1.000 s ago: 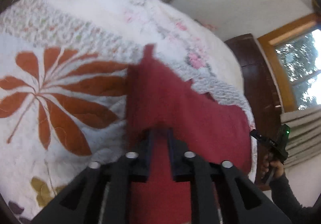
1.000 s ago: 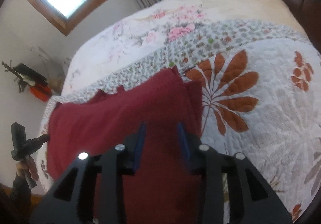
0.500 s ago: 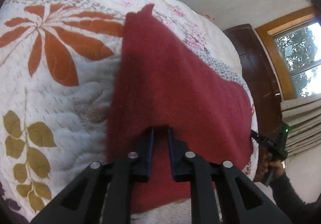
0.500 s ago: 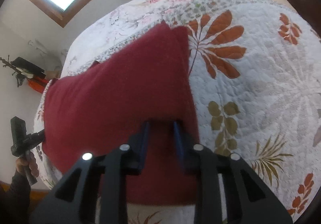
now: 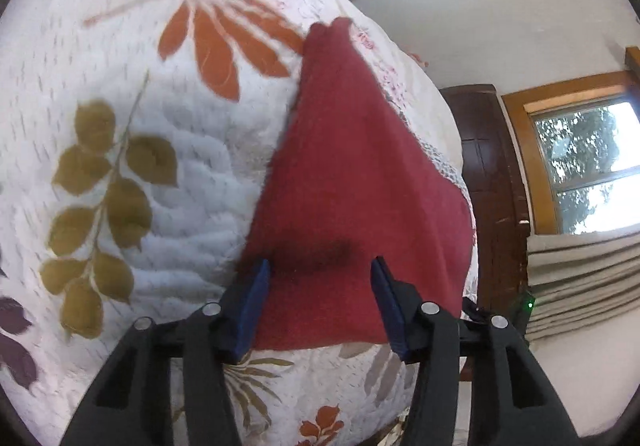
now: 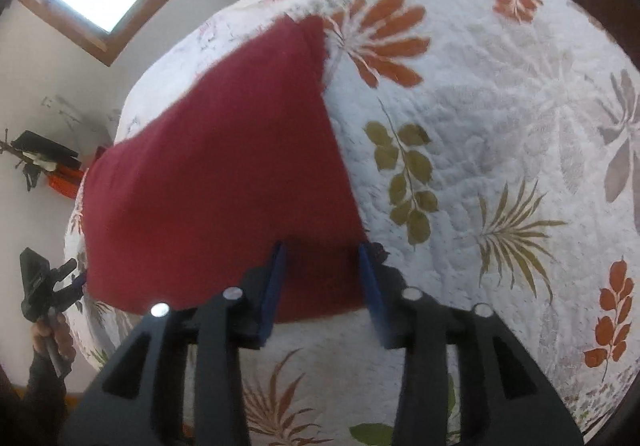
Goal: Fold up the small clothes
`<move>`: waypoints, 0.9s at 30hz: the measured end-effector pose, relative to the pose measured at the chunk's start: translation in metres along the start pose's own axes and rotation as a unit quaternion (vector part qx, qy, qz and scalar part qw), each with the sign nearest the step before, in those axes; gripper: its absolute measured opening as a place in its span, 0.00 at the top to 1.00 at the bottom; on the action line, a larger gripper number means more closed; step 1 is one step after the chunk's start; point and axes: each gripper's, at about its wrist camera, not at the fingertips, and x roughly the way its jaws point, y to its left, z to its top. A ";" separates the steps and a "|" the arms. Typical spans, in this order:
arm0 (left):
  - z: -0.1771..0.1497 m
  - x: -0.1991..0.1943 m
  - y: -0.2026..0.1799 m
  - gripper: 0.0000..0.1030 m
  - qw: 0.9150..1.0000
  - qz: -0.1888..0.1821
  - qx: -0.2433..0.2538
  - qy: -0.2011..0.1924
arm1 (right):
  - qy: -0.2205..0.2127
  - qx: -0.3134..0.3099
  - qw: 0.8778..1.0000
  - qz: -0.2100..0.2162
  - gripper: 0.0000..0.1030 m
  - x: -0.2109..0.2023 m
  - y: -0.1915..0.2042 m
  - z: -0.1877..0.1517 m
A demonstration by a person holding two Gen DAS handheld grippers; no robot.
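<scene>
A dark red cloth [image 5: 352, 182] lies folded flat on the white floral quilt [image 5: 132, 78]. My left gripper [image 5: 320, 266] is open, its blue pads astride the cloth's near edge at one corner and not pinching it. In the right wrist view the same red cloth [image 6: 224, 166] spreads leftward, and my right gripper [image 6: 322, 248] is open over its near right corner. The other gripper [image 6: 44, 282] shows at the far left of that view, held by a hand.
The quilt [image 6: 480, 126] covers a bed that drops away at the near edge. A dark wooden headboard [image 5: 488, 174], a window [image 5: 584, 166] and curtains [image 5: 580, 278] stand beyond the bed. Black and orange items [image 6: 52, 166] sit by the wall.
Both grippers carried the cloth's edge toward me, laid it down on the quilt and opened. The cloth now rests flat, released from both sets of pads.
</scene>
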 end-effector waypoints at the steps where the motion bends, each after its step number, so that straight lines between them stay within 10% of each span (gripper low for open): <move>1: 0.002 -0.005 0.000 0.36 1.000 0.006 0.003 -0.002 | -0.005 -0.004 1.000 -0.002 0.61 -0.004 0.003 -0.001; 14: 0.056 -0.037 0.011 0.06 1.000 -0.007 -0.006 0.022 | -0.018 -0.129 0.991 0.023 0.50 -0.023 0.138 -0.031; 27: 0.126 0.024 0.025 0.04 0.992 -0.059 -0.048 0.099 | -0.019 -0.366 0.930 -0.018 0.26 0.021 0.338 -0.114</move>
